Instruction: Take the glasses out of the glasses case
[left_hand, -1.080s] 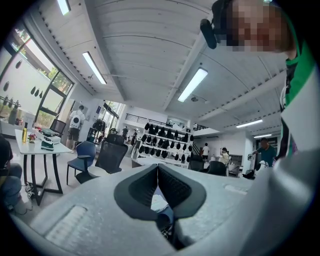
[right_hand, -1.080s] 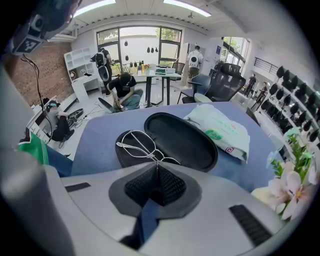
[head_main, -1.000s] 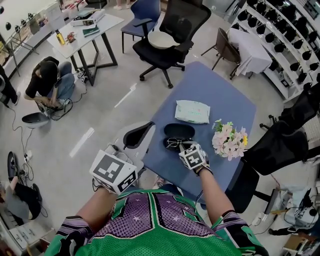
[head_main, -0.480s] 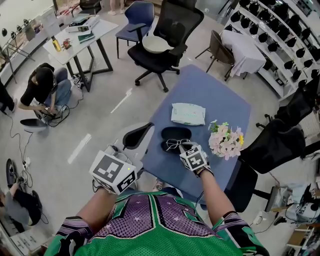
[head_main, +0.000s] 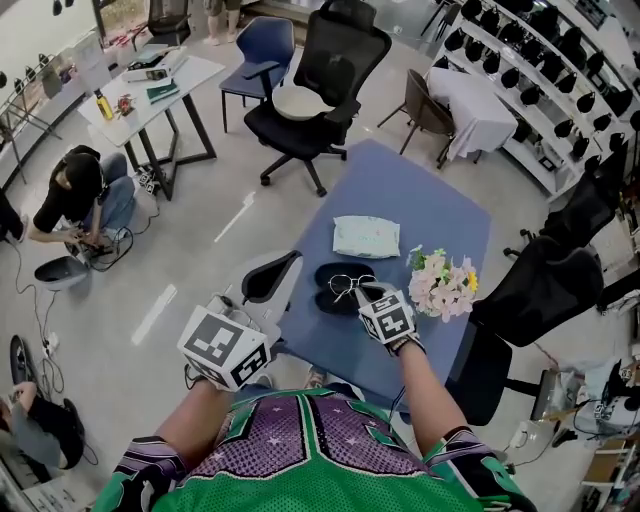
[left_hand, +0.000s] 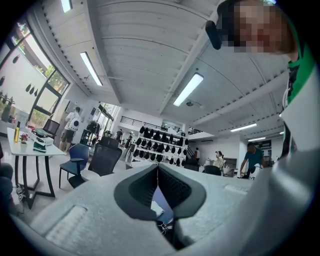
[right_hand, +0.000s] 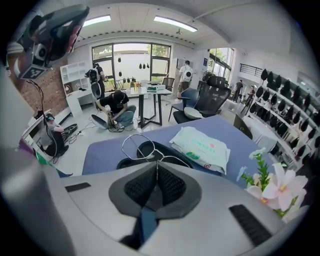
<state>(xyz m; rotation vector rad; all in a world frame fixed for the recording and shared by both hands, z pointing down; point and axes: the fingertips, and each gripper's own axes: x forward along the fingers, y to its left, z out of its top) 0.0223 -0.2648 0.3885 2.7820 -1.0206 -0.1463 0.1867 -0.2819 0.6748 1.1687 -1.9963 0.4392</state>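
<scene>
Pinching the glasses (right_hand: 138, 145) by their thin wire frame, the right gripper (right_hand: 157, 165) held them just above the open glasses case (head_main: 326, 272) at mid-frame. A slow, straight lift should keep the temples from snagging. The left gripper (left_hand: 158, 172) was pressed together, empty.

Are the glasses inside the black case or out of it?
Out: the right tongs grip the glasses by their wire frame, holding them above the open case.

A pale green packet (head_main: 366, 237) lies at the middle of the blue bench (head_main: 420, 190). Pink-and-white flowers (head_main: 440, 283) sit near the bench's right edge, and a black office chair (head_main: 318, 95) stands beyond its far end.
</scene>
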